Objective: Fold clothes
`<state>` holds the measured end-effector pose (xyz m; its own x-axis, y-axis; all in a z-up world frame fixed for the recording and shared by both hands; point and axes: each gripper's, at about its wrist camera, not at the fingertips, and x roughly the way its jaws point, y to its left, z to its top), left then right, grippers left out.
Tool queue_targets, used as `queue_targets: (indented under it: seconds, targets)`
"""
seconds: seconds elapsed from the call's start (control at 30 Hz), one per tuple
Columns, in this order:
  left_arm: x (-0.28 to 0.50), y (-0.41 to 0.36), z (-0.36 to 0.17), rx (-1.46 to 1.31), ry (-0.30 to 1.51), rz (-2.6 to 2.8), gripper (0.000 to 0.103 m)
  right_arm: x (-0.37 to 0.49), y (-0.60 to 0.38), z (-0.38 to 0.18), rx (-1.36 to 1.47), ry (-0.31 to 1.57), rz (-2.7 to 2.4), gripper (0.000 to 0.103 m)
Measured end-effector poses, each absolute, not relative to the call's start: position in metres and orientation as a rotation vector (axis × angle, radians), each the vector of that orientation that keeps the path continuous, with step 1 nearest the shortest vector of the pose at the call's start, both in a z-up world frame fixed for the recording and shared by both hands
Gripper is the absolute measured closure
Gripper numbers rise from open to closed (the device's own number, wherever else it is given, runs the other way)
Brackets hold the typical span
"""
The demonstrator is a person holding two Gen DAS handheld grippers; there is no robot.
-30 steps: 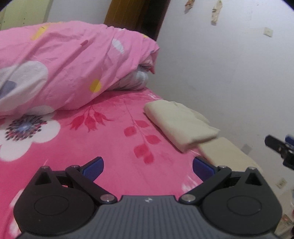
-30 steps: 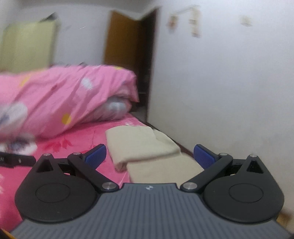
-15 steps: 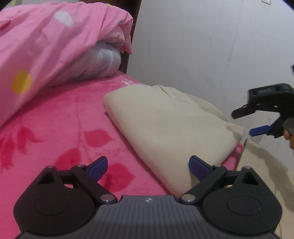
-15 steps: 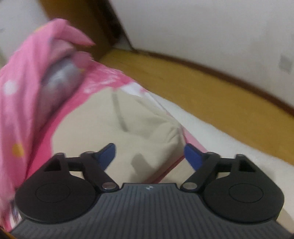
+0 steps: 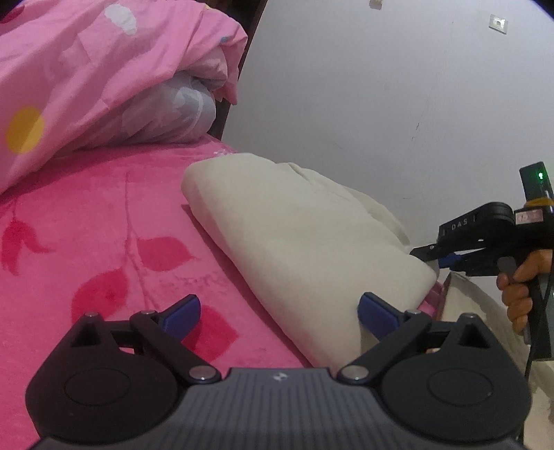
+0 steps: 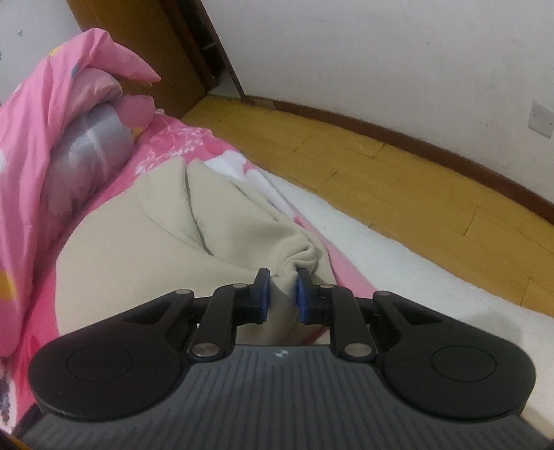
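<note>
Your right gripper [image 6: 282, 292] pinches a bunched corner of the cream garment [image 6: 138, 249], which lies folded on the pink bed [image 5: 86, 214] w/ the quilt [image 5: 86, 76] at 10 o'clock. Your left gripper [image 5: 278, 311] is spread wide at its near edge, not gripping.

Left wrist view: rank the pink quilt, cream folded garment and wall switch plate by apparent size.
1. Pink quilt, partly cropped
2. Cream folded garment, close in apparent size, nearer the camera
3. Wall switch plate, tiny, far away
</note>
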<state>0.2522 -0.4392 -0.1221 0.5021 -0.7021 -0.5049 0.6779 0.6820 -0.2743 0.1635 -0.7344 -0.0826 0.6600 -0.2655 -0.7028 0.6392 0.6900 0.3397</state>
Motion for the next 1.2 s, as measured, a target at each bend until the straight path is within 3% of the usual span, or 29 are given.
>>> queue_targets:
  seconds: [0.1,0.23,0.47,0.57,0.6,0.67,0.87,0.93,1.07,1.2]
  targets:
    - [0.254,-0.439,-0.124,-0.051,0.638,-0.837,0.004,0.163,-0.726,-0.075,0.516,0.65,-0.544,0.089]
    - [0.257,-0.439,-0.127,-0.063,0.65,-0.842,0.003,0.165,-0.728,-0.071,0.474,0.692,-0.566,0.081]
    - [0.26,-0.437,-0.13,-0.083,0.666,-0.848,0.0,0.214,-0.695,-0.041,0.217,0.625,-0.472,0.082]
    - [0.259,-0.438,-0.131,-0.083,0.661,-0.853,0.0,0.256,-0.709,-0.075,0.165,0.728,-0.521,0.085]
    - [0.259,-0.438,-0.131,-0.084,0.662,-0.856,0.0,0.266,-0.723,-0.092,0.192,0.792,-0.599,0.082]
    - [0.26,-0.438,-0.131,-0.094,0.672,-0.858,0.0,0.264,-0.74,-0.095,0.31,0.79,-0.656,0.087]
    - [0.259,-0.438,-0.131,-0.107,0.683,-0.85,0.0,0.266,-0.725,-0.026,0.283,0.591,-0.519,0.088]
    - [0.259,-0.437,-0.132,-0.109,0.683,-0.851,0.0,0.29,-0.721,-0.029,0.339,0.615,-0.408,0.088]
    - [0.261,-0.435,-0.133,-0.127,0.691,-0.862,0.0,0.342,-0.726,-0.086,0.269,0.824,-0.515,0.091]
    - [0.262,-0.435,-0.134,-0.134,0.701,-0.863,0.0,0.348,-0.717,-0.067,0.267,0.813,-0.538,0.09]
